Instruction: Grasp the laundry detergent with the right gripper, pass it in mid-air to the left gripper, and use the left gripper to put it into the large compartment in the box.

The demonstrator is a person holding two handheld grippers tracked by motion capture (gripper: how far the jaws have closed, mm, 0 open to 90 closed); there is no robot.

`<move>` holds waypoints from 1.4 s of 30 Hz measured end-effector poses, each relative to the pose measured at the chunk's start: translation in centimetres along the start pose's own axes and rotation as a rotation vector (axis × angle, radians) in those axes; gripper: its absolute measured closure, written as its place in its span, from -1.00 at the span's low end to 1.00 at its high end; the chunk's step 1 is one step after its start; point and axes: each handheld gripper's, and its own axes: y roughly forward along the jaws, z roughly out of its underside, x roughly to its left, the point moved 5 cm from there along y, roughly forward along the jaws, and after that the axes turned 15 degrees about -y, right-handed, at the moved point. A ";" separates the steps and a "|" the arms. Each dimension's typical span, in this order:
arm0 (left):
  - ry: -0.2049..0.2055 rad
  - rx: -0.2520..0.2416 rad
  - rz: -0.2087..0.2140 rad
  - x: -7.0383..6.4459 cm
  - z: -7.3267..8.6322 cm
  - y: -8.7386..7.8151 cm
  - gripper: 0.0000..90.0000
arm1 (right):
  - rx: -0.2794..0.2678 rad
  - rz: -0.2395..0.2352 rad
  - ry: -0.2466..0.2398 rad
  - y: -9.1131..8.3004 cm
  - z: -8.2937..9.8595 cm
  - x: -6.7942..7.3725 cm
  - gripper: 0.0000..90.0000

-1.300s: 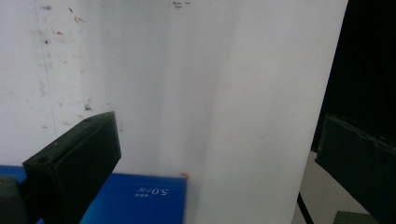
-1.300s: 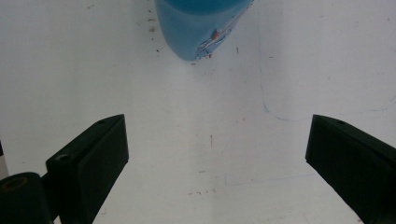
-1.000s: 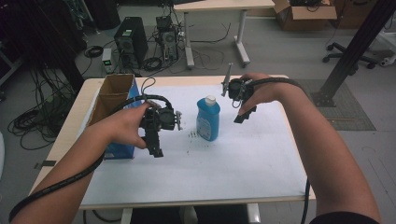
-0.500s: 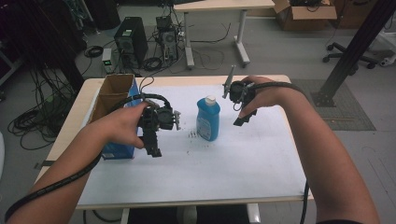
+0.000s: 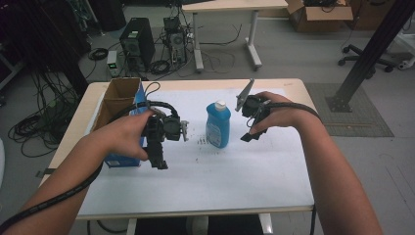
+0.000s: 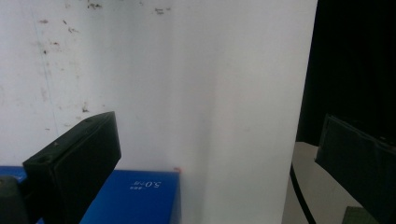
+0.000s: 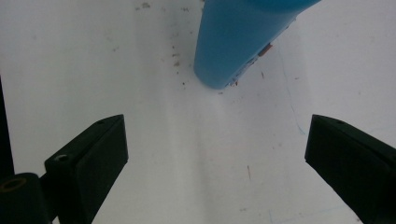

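A blue bottle (image 5: 218, 128) with a white cap stands upright near the middle of the white table (image 5: 235, 181). My left gripper (image 5: 159, 159) hovers to its left, jaws pointing down beside the blue-sided cardboard box (image 5: 117, 105). In the left gripper view the gripper (image 6: 219, 140) is open over bare tabletop, with the box's blue face (image 6: 135, 196) below. My right gripper (image 5: 248, 135) hangs just right of the bottle. In the right gripper view it (image 7: 219, 140) is open, and the bottle's base (image 7: 233, 42) lies ahead, apart from the jaws.
The open cardboard box sits at the table's left edge. Small dark specks (image 5: 199, 142) dot the surface left of the bottle. On the floor behind the table are computer towers (image 5: 132, 44), cables and another desk (image 5: 225, 10). A black post (image 5: 372, 49) stands at the right.
The right gripper has dropped slightly toward the near side beside the bottle. The left gripper and the bottle have hardly moved.
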 end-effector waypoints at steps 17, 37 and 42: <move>0.020 0.007 -0.004 -0.3 0.0 -0.1 -1.00 | -0.158 0.039 0.089 1.9 0.6 1.2 -0.88; 0.021 -0.001 -0.003 -0.6 0.1 -0.5 -1.00 | -0.247 0.127 0.197 4.9 0.7 1.7 -0.92; 0.021 -0.004 -0.001 -0.7 0.1 -0.4 -1.00 | -0.268 0.146 0.200 5.6 0.5 1.8 -0.92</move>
